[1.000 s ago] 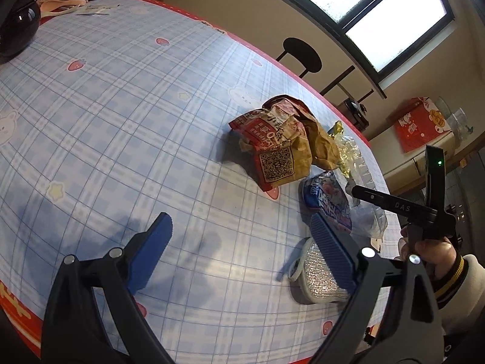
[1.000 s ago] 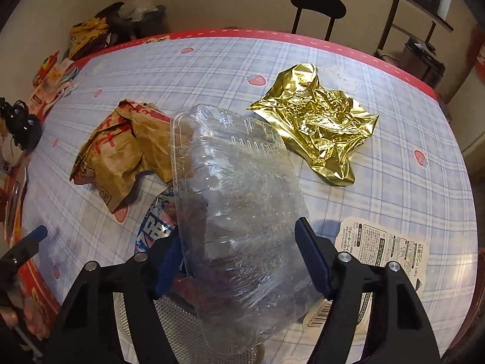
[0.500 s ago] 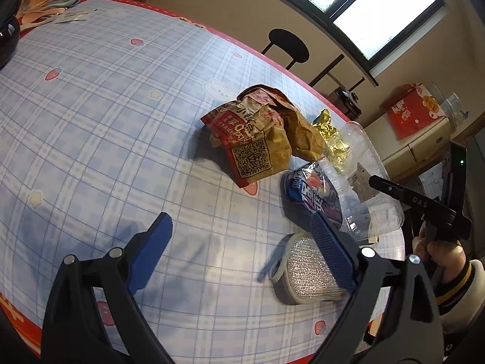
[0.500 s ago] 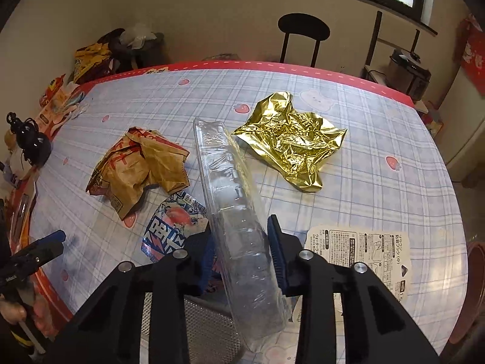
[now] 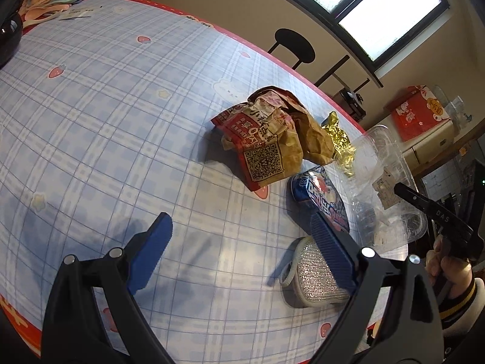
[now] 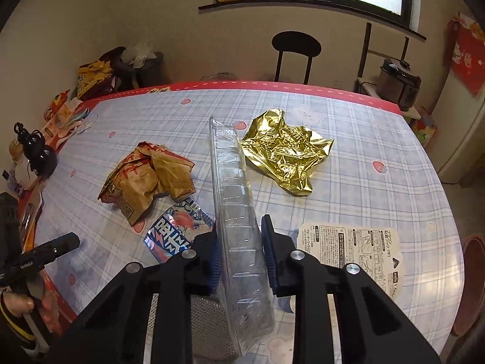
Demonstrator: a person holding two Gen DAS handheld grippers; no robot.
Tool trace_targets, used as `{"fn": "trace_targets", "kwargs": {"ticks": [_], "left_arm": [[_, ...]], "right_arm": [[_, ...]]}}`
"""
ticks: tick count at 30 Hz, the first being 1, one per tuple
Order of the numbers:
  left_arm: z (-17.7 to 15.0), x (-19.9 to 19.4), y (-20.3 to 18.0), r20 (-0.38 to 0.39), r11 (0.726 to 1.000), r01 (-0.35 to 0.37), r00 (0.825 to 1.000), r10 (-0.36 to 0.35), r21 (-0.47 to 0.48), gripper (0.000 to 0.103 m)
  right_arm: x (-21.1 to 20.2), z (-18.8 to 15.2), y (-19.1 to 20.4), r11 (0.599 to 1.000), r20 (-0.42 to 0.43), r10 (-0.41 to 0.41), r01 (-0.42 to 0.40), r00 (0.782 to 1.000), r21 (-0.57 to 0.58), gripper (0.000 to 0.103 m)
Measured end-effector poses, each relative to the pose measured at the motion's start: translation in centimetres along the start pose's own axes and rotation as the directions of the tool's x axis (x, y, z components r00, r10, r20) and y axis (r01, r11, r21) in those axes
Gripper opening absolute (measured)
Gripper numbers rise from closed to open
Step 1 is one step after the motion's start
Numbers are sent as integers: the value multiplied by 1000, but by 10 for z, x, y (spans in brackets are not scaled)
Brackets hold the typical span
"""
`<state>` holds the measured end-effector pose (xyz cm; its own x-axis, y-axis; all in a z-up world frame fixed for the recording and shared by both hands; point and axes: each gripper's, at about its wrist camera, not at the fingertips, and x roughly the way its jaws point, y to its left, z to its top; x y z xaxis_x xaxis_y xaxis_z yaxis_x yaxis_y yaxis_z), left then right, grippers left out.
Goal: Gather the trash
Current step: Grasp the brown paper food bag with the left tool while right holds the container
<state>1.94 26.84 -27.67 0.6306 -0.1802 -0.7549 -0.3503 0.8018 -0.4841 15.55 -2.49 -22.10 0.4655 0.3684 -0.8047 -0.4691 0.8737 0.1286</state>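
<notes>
My right gripper is shut on a clear plastic clamshell container, held on edge above the table; the container also shows in the left wrist view. My left gripper is open and empty above the blue plaid tablecloth. On the table lie a crumpled brown and red paper bag, a gold foil wrapper, a blue snack packet and a white printed label.
A silvery mesh pad lies by the table's near edge, under the right gripper. A black chair stands beyond the far edge. A black round object and papers sit at the left end. A rice cooker stands at the back right.
My right gripper closed on the clear container, squeezed it thin and lifted it upright. My left gripper shifted so the bag and packet sit more central in its view.
</notes>
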Motion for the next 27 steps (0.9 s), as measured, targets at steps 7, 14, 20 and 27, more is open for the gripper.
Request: {"fn": "trace_targets", "kwargs": {"ticks": [7, 14, 20, 27], "left_arm": [[35, 13, -14, 53, 996, -38, 998, 34, 82, 96], [77, 48, -41, 42, 972, -67, 997, 59, 227, 96], [98, 81, -58, 18, 943, -96, 995, 95, 319, 96], [89, 113, -65, -36, 923, -106, 991, 128, 371, 96]], "right_arm": [[-15, -5, -9, 999, 29, -1, 0, 1000, 37, 13], [-25, -14, -25, 997, 44, -22, 18, 999, 79, 12], [-36, -20, -39, 991, 60, -75, 67, 995, 117, 12], [-50, -28, -63, 977, 68, -138, 125, 988, 170, 12]]}}
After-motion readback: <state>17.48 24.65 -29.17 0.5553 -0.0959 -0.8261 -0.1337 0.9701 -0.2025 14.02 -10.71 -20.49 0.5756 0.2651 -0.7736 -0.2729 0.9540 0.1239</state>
